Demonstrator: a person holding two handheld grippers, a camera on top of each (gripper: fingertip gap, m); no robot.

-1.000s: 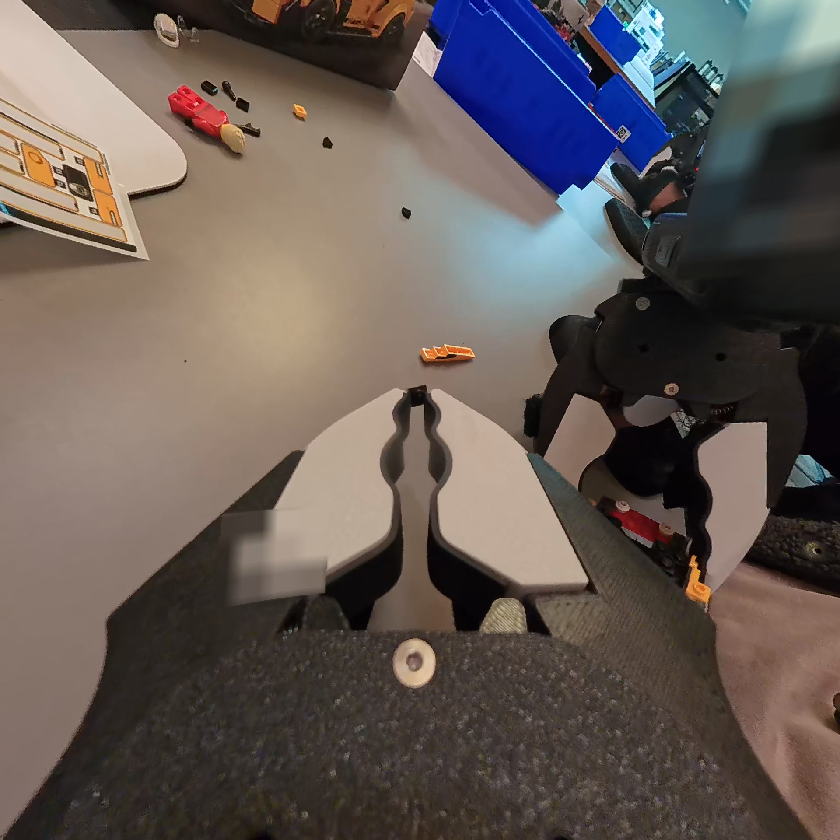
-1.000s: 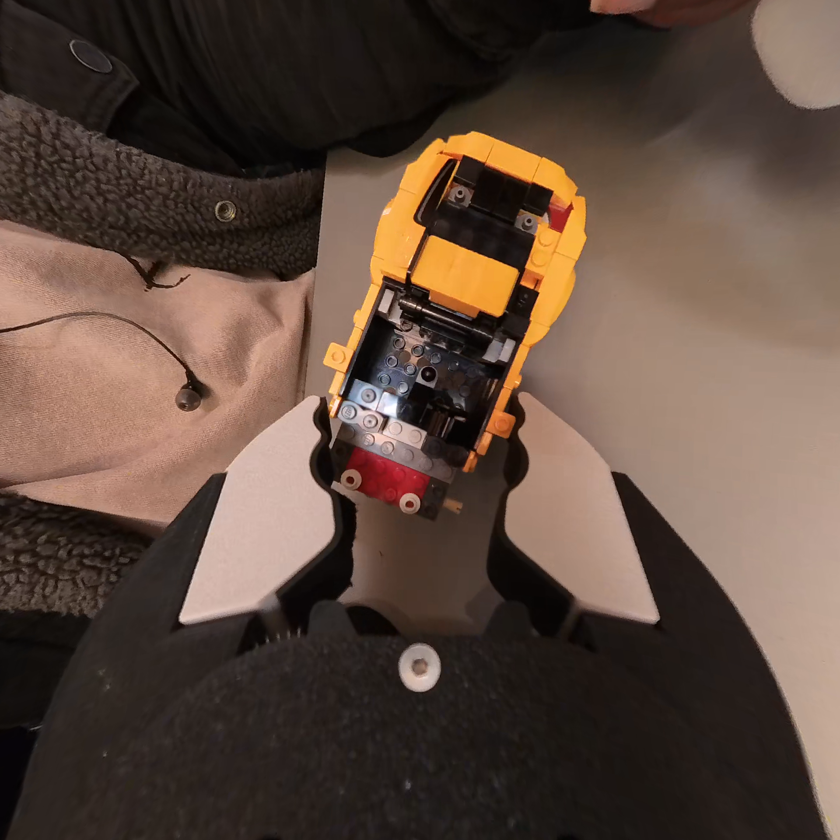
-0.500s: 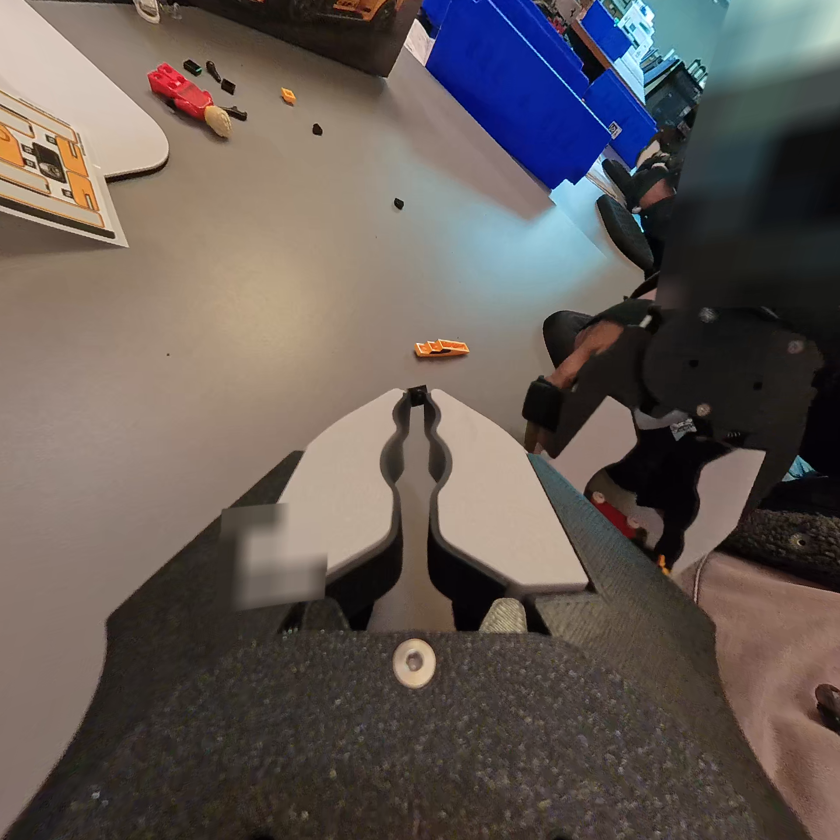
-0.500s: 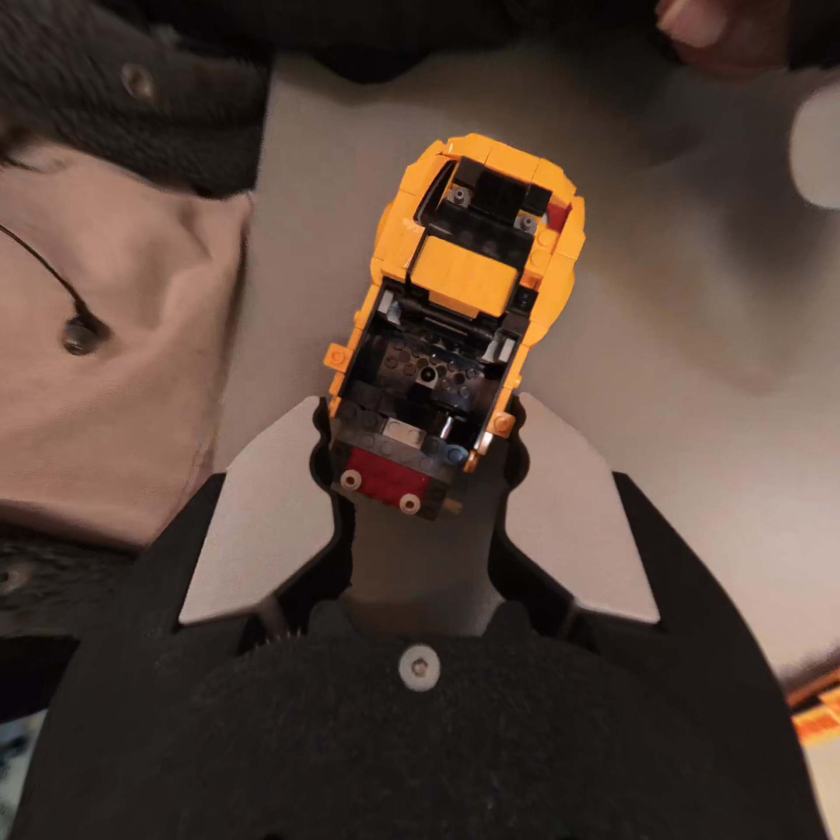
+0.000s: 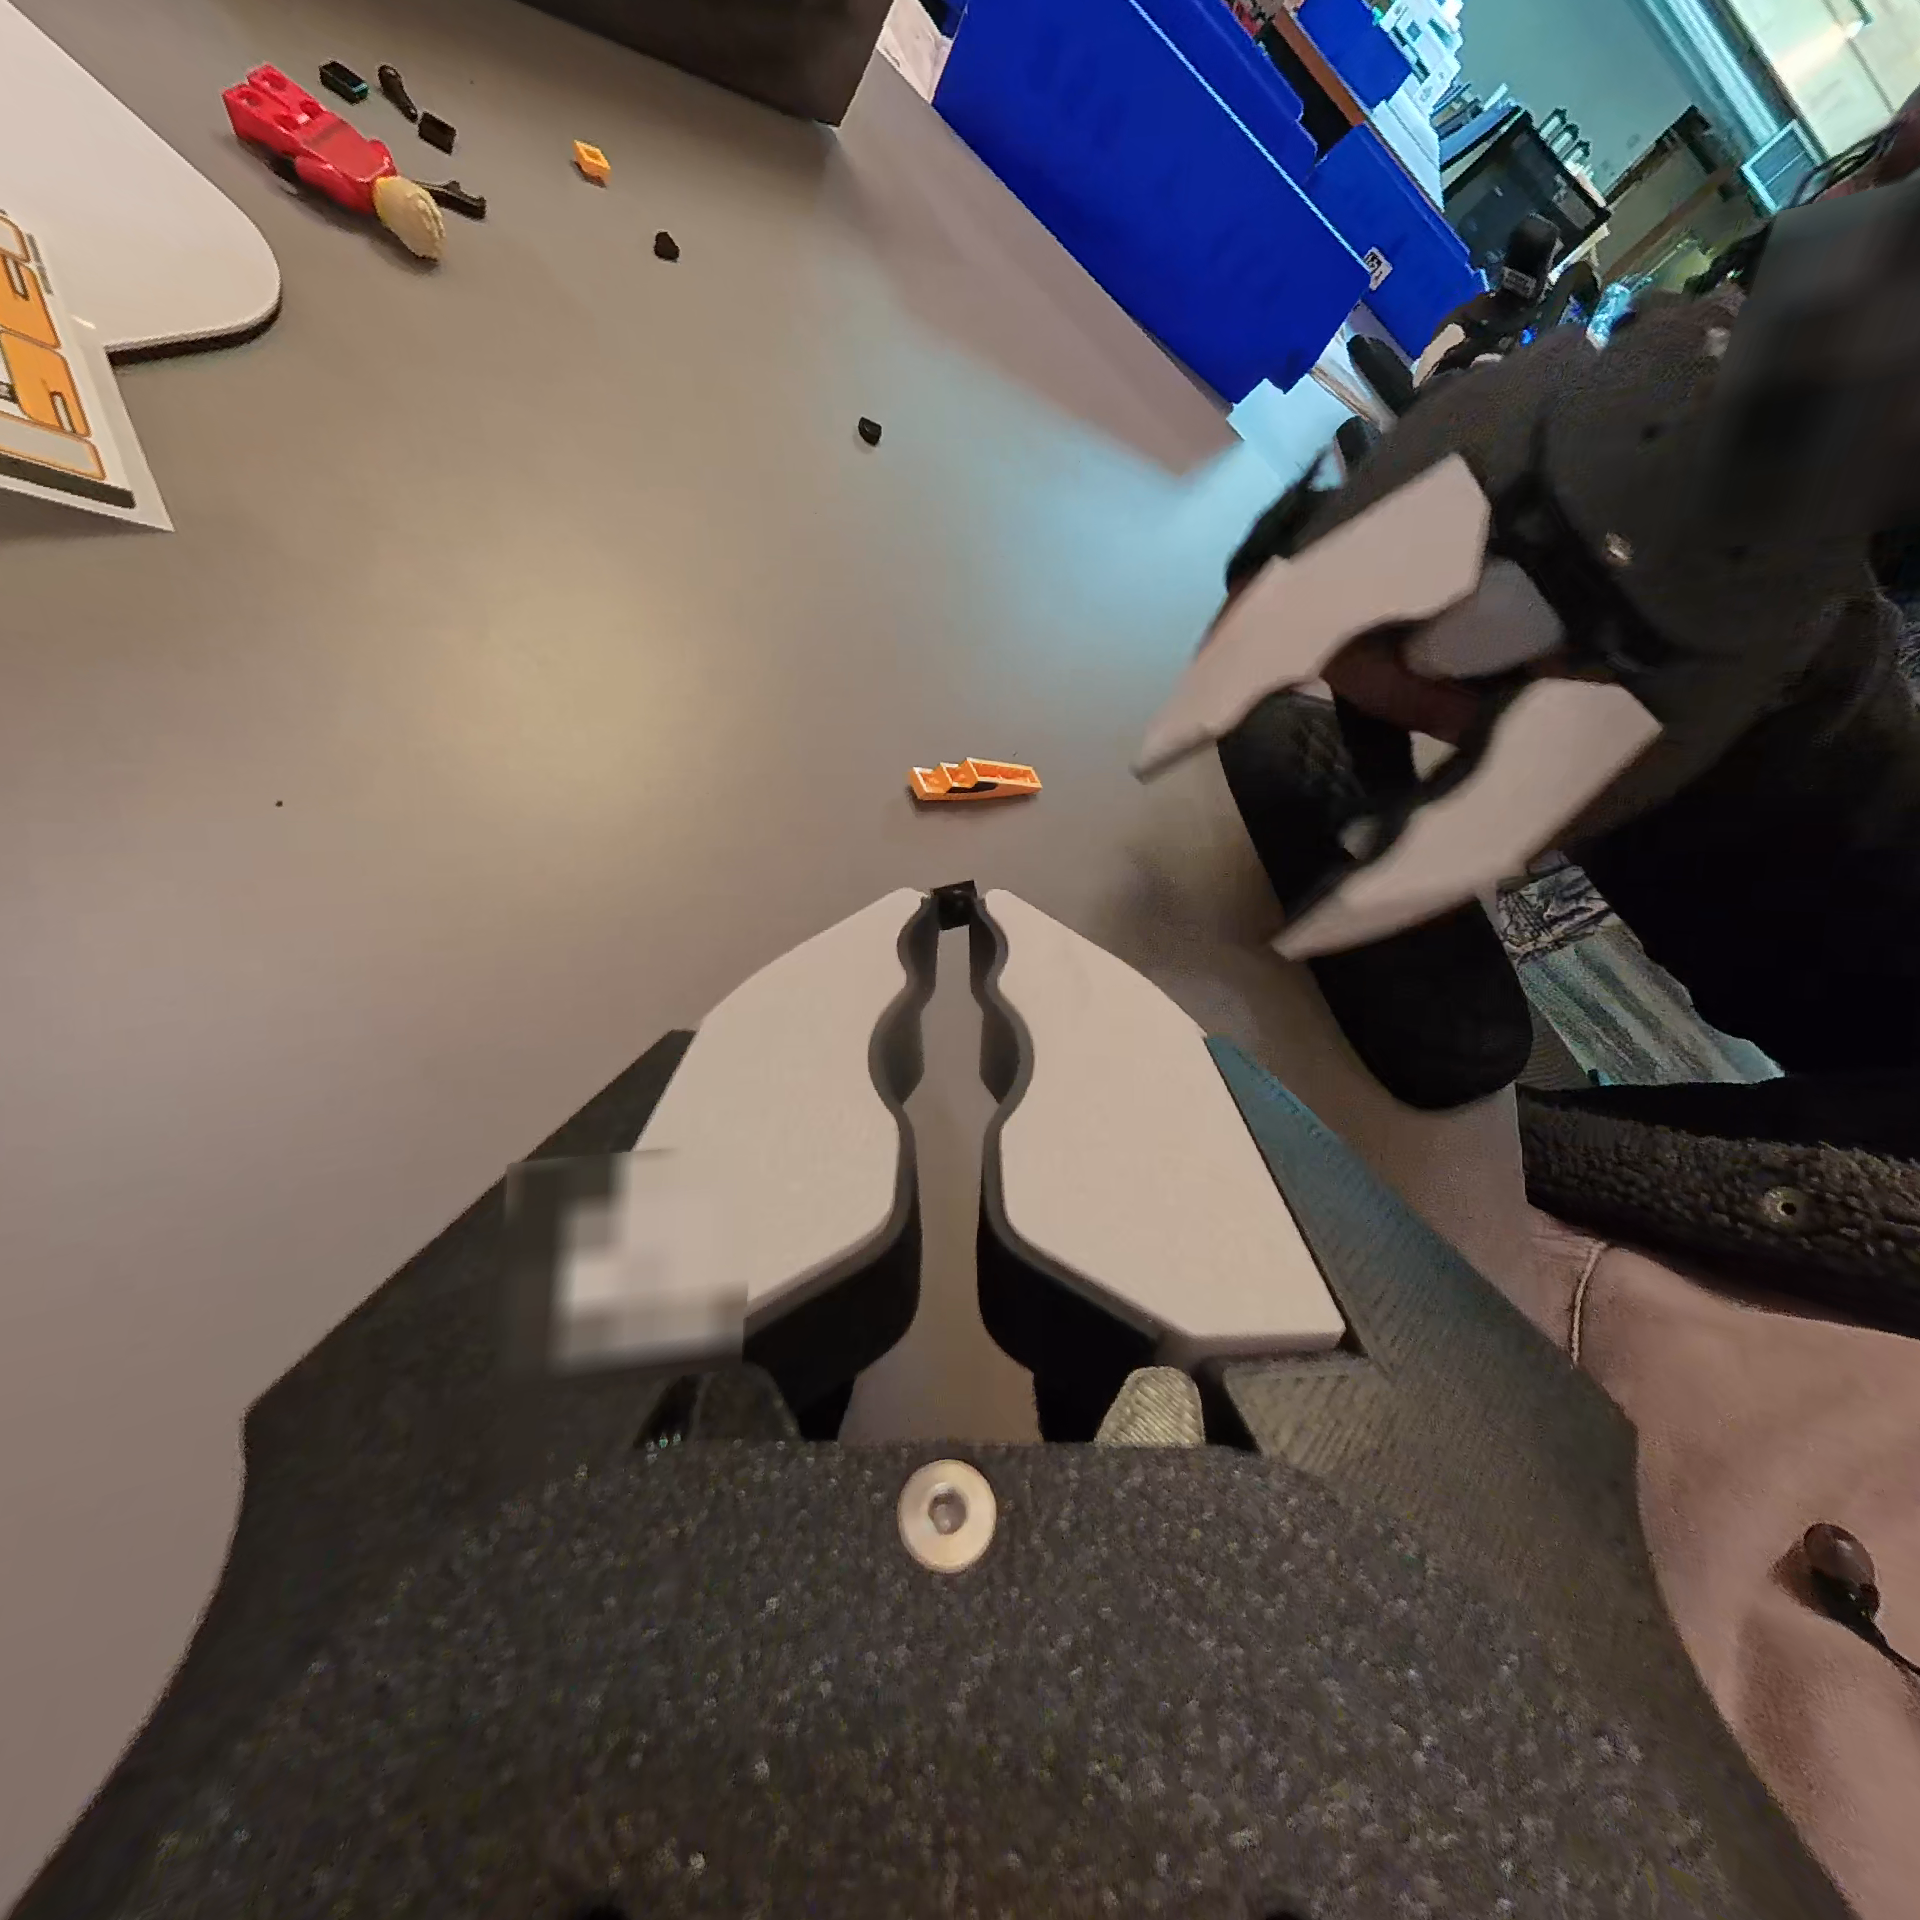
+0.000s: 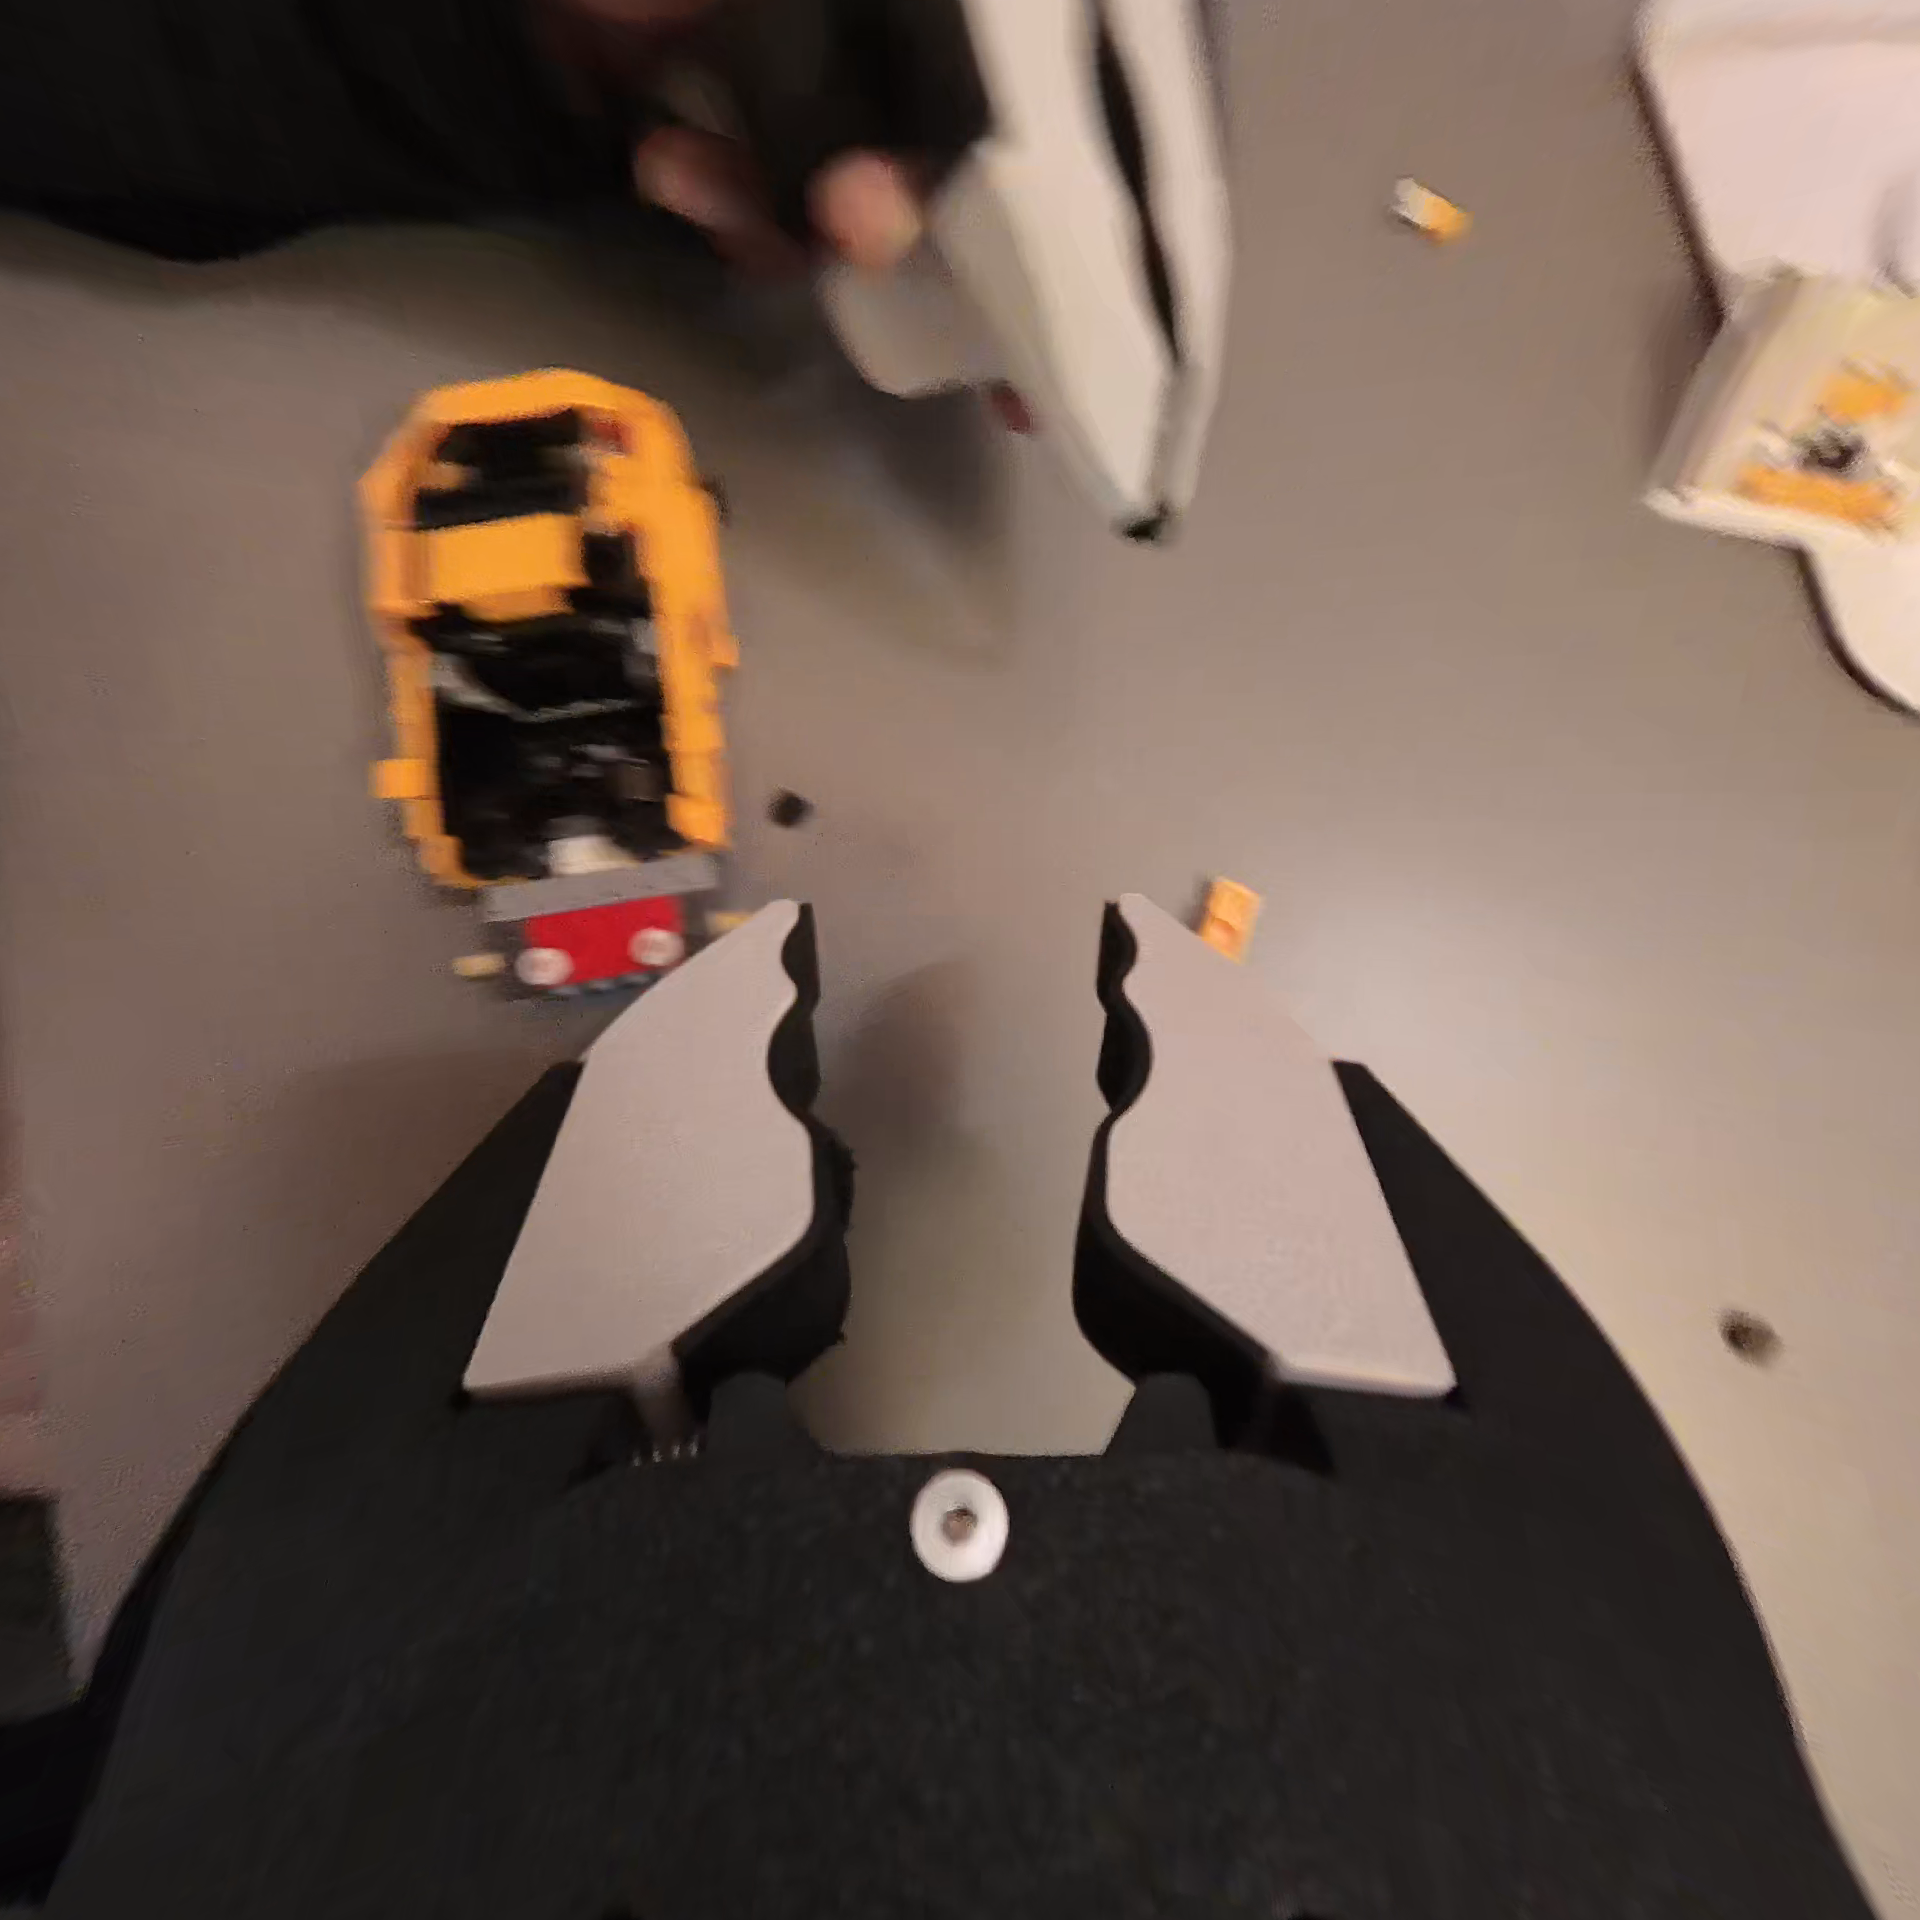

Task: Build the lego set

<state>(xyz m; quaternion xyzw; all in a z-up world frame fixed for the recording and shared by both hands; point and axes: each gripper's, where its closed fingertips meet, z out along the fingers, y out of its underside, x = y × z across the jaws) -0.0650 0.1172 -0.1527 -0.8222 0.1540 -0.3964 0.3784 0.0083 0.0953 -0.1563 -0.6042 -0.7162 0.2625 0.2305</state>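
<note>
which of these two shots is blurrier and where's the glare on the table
The right wrist view is smeared throughout, the orange brick car most. The left wrist view is sharp apart from the right gripper; a warm glare patch lies on the grey table.

We saw a grey table (image 5: 436,727) that carried loose building-brick pieces. An orange-and-black brick car (image 6: 551,665) with a red end stood on it, a tiny black piece (image 6: 788,806) just beside its side. A small orange wedge piece (image 5: 974,779) lay alone near the middle. Far off lay a red brick assembly (image 5: 312,145) among small black bits and an orange stud piece (image 5: 591,160), and a printed sheet (image 5: 52,416) rested on a pale board (image 5: 156,239) at the edge.
</note>
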